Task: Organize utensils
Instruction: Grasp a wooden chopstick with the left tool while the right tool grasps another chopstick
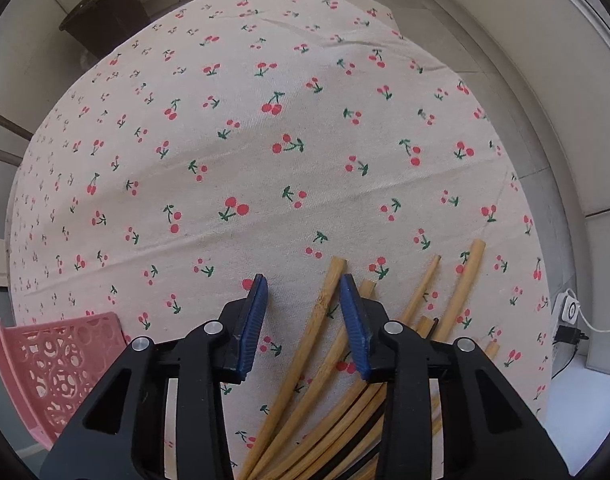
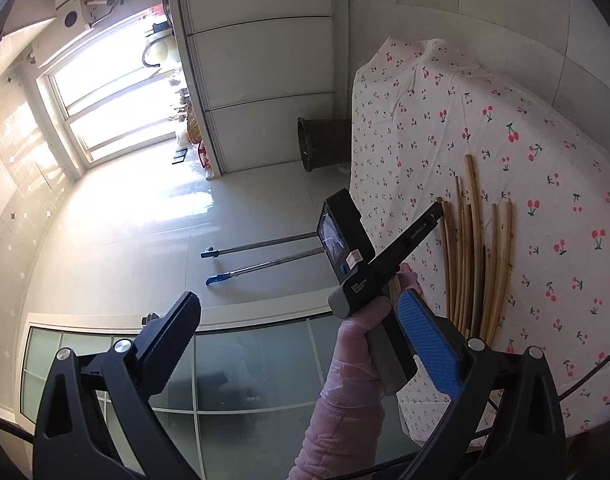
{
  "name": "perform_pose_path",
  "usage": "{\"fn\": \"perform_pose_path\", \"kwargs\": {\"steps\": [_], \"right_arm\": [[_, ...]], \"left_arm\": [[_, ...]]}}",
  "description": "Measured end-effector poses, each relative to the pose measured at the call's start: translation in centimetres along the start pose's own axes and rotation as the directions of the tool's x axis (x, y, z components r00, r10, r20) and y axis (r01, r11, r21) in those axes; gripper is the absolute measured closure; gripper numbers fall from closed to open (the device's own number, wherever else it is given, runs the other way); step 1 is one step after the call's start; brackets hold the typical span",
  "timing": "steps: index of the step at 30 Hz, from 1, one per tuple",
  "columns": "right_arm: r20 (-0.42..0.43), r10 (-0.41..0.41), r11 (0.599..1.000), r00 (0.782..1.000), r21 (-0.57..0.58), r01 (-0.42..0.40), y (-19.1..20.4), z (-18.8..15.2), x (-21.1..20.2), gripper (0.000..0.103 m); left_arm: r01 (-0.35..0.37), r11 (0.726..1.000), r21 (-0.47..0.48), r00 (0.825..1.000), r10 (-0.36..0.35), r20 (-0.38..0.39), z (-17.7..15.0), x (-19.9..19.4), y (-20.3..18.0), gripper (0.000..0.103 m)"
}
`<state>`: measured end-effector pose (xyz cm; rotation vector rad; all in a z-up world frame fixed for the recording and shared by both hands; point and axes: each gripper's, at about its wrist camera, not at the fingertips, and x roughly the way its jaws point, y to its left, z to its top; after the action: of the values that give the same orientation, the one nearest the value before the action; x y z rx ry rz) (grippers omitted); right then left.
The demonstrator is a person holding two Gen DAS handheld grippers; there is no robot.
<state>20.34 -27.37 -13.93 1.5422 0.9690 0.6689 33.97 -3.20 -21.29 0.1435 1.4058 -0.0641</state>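
Note:
Several bamboo chopsticks (image 1: 329, 364) lie in a loose bundle on the cherry-print tablecloth (image 1: 265, 160). My left gripper (image 1: 303, 292) is open just above them, with two sticks lying between its blue pads (image 1: 251, 320). A pink perforated basket (image 1: 57, 368) sits at the lower left of the left wrist view. My right gripper (image 2: 305, 320) is wide open and empty, off the table's edge, turned sideways over the floor. In its view the chopsticks (image 2: 477, 260) lie on the cloth (image 2: 525, 160), and the left hand holds the left gripper's body (image 2: 357, 264) beside them.
A dark bin (image 1: 101, 16) stands on the floor past the table's far edge, also visible in the right wrist view (image 2: 321, 144). A white charger with a cable (image 1: 569, 312) lies to the right. Two mop handles (image 2: 261, 256) lie on the tiled floor.

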Motion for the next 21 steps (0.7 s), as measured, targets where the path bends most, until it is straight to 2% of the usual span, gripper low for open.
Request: {"fn": "perform_pose_path", "kwargs": {"steps": [4, 6, 9, 13, 15, 18, 20, 21], "right_arm": [[-0.014, -0.028, 1.0, 0.999, 0.006, 0.029, -0.3, -0.2, 0.4, 0.007], [-0.013, -0.077, 0.997, 0.997, 0.002, 0.077, -0.5, -0.2, 0.6, 0.007], [0.019, -0.17, 0.985, 0.985, 0.009, 0.17, -1.5, 0.4, 0.9, 0.007], [0.023, -0.282, 0.959, 0.959, 0.024, 0.281, -3.3, 1.4, 2.1, 0.007], [0.008, -0.364, 0.931, 0.931, -0.019, 0.364, -3.6, 1.5, 3.4, 0.007], [0.046, -0.515, 0.85, 0.856, -0.102, 0.517, -4.2, 1.1, 5.1, 0.008], [0.057, -0.584, 0.798, 0.81, -0.147, 0.585, -5.0, 0.7, 6.3, 0.02], [0.057, -0.616, 0.77, 0.786, -0.167, 0.616, -5.3, 0.5, 7.1, 0.033]], "left_arm": [[0.018, 0.999, 0.05, 1.0, -0.018, 0.006, 0.1, 0.4, 0.0, 0.07], [0.042, 0.997, 0.057, 0.999, -0.043, 0.02, -0.1, 0.3, -0.6, 0.092], [-0.005, 0.999, 0.043, 0.996, 0.001, 0.086, -1.1, 0.0, -1.7, 0.093], [0.02, 0.999, -0.029, 0.983, -0.014, 0.184, -3.8, -2.2, -0.9, 0.094], [0.057, 0.998, -0.031, 0.964, -0.047, 0.261, -5.8, -5.6, 0.2, 0.094], [0.112, 0.994, -0.017, 0.924, -0.098, 0.369, -9.9, -10.9, 2.5, 0.095], [0.141, 0.99, -0.01, 0.897, -0.123, 0.424, -12.0, -14.0, 3.2, 0.095], [0.158, 0.987, -0.005, 0.88, -0.138, 0.455, -13.4, -15.7, 4.1, 0.096]]}}
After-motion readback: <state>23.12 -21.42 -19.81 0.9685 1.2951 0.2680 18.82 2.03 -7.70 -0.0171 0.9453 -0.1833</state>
